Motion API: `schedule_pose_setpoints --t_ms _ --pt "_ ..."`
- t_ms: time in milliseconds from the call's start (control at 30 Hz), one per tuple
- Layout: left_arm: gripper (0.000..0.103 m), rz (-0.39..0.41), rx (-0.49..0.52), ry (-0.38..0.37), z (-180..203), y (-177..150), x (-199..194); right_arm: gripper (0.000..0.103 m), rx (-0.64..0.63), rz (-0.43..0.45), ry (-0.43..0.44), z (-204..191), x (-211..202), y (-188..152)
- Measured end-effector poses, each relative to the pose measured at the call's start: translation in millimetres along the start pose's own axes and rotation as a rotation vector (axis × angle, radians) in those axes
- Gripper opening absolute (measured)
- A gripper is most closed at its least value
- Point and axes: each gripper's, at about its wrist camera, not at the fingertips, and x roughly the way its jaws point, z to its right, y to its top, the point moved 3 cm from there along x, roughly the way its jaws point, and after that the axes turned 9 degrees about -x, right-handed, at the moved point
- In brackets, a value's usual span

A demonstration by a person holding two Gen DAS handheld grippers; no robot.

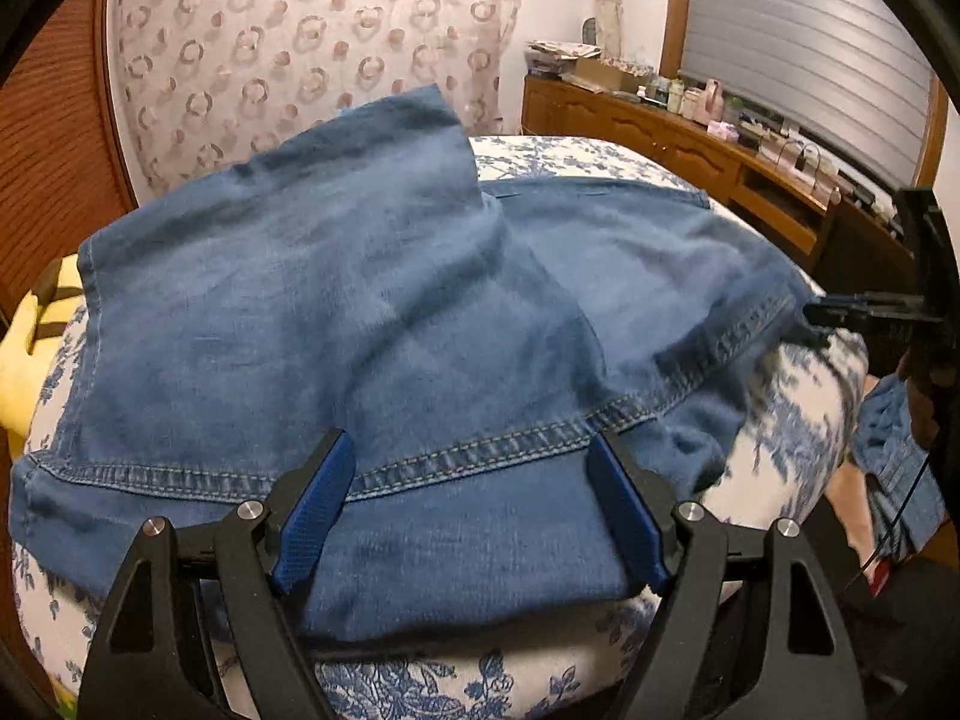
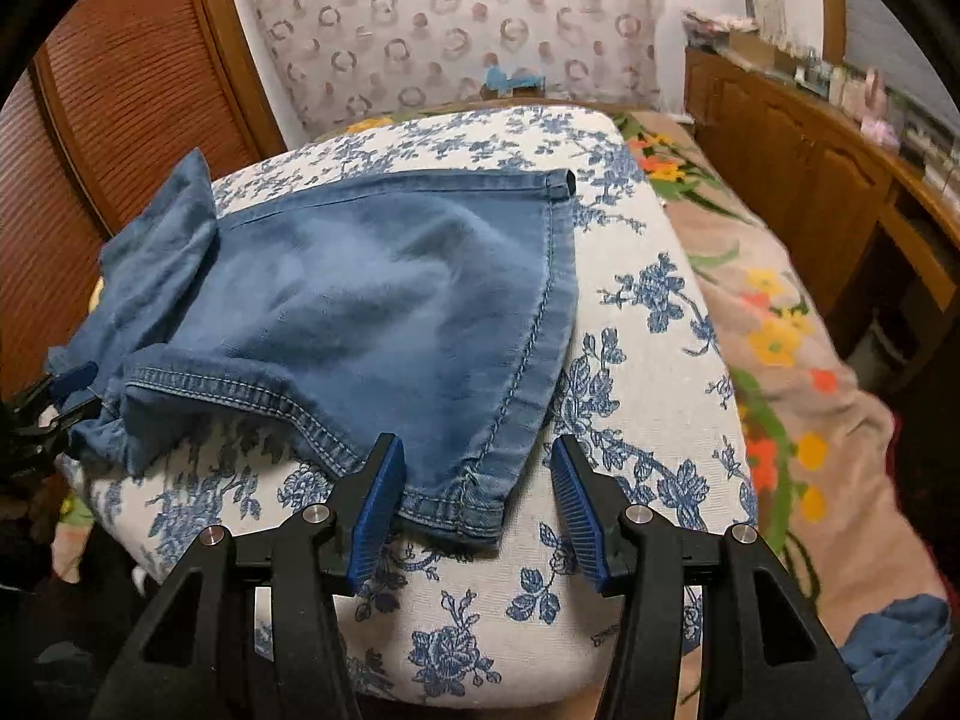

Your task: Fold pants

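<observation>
Blue denim pants lie folded in layers on a white cushion with blue flowers. My left gripper is open, its blue pads straddling the near stitched hem of the pants. In the right wrist view the pants lie spread on the cushion. My right gripper is open, its jaws either side of the near corner of the hem. The right gripper also shows at the right edge of the left wrist view, and the left gripper at the left edge of the right wrist view.
A floral blanket covers the bed right of the cushion. A wooden sideboard with bottles and boxes runs along the right wall. A patterned curtain hangs behind. More blue cloth lies at the lower right.
</observation>
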Motion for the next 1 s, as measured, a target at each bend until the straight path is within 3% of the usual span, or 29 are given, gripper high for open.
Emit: schedule_pose_setpoints --t_ms 167,333,433,633,767,1000 --pt "0.081 0.003 -0.005 -0.004 0.8 -1.2 -2.8 0.051 -0.062 0.002 -0.057 -5.1 -1.2 -3.5" --pt "0.081 0.015 -0.027 -0.013 -5.6 4.1 -9.7 0.013 -0.102 0.009 -0.060 -3.6 -1.5 -2.9" --pt "0.081 0.032 -0.041 -0.011 -12.0 8.0 -16.7 0.012 -0.089 0.031 -0.060 7.4 -8.7 -1.6" --pt "0.081 0.084 -0.081 0.012 -32.8 16.7 -35.6 0.012 -0.012 0.176 -0.028 37.6 -62.4 28.2" --pt "0.081 0.112 -0.106 0.031 -48.6 18.7 -46.1 0.012 -0.064 0.256 -0.016 22.0 -90.1 57.1" --pt "0.081 0.133 -0.144 0.060 -74.0 19.3 -53.7 0.012 -0.177 0.358 0.092 -32.2 -116.1 98.6"
